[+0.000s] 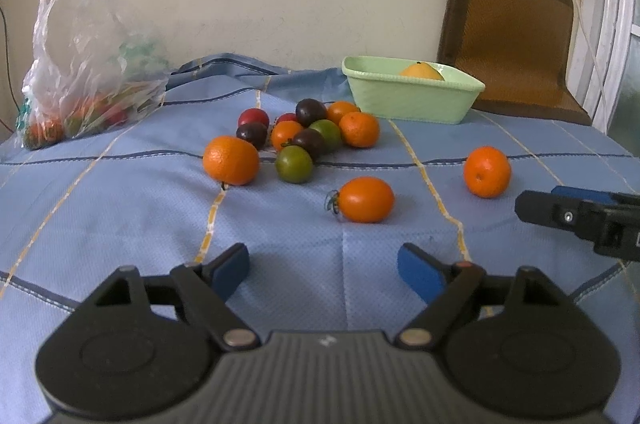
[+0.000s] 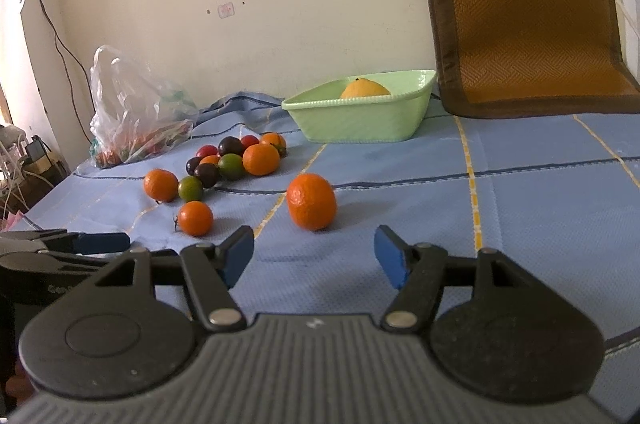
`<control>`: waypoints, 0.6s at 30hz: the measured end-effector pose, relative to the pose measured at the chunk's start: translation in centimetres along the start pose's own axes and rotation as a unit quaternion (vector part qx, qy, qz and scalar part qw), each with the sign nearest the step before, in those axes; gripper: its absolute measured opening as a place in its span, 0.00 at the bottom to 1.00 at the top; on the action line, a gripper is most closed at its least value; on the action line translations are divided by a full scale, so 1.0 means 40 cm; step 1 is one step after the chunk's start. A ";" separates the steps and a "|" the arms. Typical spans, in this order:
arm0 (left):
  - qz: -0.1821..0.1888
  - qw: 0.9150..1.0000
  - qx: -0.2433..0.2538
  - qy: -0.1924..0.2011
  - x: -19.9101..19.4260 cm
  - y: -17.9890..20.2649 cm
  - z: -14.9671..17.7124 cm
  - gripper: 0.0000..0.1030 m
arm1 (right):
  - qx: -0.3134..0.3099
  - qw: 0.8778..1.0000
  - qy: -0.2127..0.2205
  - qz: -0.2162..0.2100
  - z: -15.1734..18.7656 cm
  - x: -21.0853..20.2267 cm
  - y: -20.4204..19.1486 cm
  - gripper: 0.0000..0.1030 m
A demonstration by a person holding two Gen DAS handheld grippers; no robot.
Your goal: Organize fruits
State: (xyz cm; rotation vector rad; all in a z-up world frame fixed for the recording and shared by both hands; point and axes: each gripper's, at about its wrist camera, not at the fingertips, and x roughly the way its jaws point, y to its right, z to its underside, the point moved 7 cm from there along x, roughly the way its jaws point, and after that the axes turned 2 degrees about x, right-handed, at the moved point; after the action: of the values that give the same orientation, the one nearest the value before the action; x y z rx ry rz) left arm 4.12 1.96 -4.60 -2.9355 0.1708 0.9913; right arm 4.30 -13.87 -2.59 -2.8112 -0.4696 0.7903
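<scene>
I hold my left gripper (image 1: 324, 270) and right gripper (image 2: 314, 250) spread, nothing between them, over the blue tablecloth (image 2: 540, 192). An oval orange tomato (image 1: 366, 199) lies ahead, long axis sideways, stem left. One orange (image 2: 365, 89) sits in the green bowl (image 2: 360, 122).

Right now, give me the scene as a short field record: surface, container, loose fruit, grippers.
surface: blue tablecloth
container: green tub, one orange fruit inside
loose fruit: cluster of orange, green, dark and red pieces; lone mandarin nearest right gripper
bag: plastic bag, fruit inside
left gripper: open, empty
right gripper: open, empty
</scene>
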 end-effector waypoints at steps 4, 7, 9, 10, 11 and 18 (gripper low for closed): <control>0.000 1.000 0.010 -0.006 0.005 0.006 0.000 0.84 | 0.004 1.000 0.004 -0.003 -0.001 -0.004 -0.002 0.67; -0.007 1.000 0.020 -0.009 0.008 0.013 0.000 0.85 | 0.005 1.000 0.003 -0.005 -0.001 -0.004 -0.001 0.67; -0.007 1.000 0.018 -0.011 0.010 0.012 0.000 0.86 | 0.007 1.000 0.005 -0.008 -0.002 -0.005 0.000 0.67; -0.007 1.000 0.019 -0.012 0.011 0.013 0.000 0.86 | 0.007 1.000 0.006 -0.009 -0.002 -0.006 0.001 0.68; -0.007 1.000 0.020 -0.012 0.011 0.012 -0.001 0.87 | 0.008 1.000 0.006 -0.010 -0.002 -0.006 0.001 0.68; -0.013 0.999 0.021 -0.029 0.044 0.014 -0.017 1.00 | 0.011 1.000 0.008 -0.013 -0.002 -0.007 0.000 0.68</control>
State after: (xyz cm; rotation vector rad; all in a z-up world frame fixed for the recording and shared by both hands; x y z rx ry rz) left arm 5.86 1.19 -5.11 -2.8595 0.1499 1.0559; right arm 4.11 -13.97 -2.39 -2.7829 -0.4916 0.7634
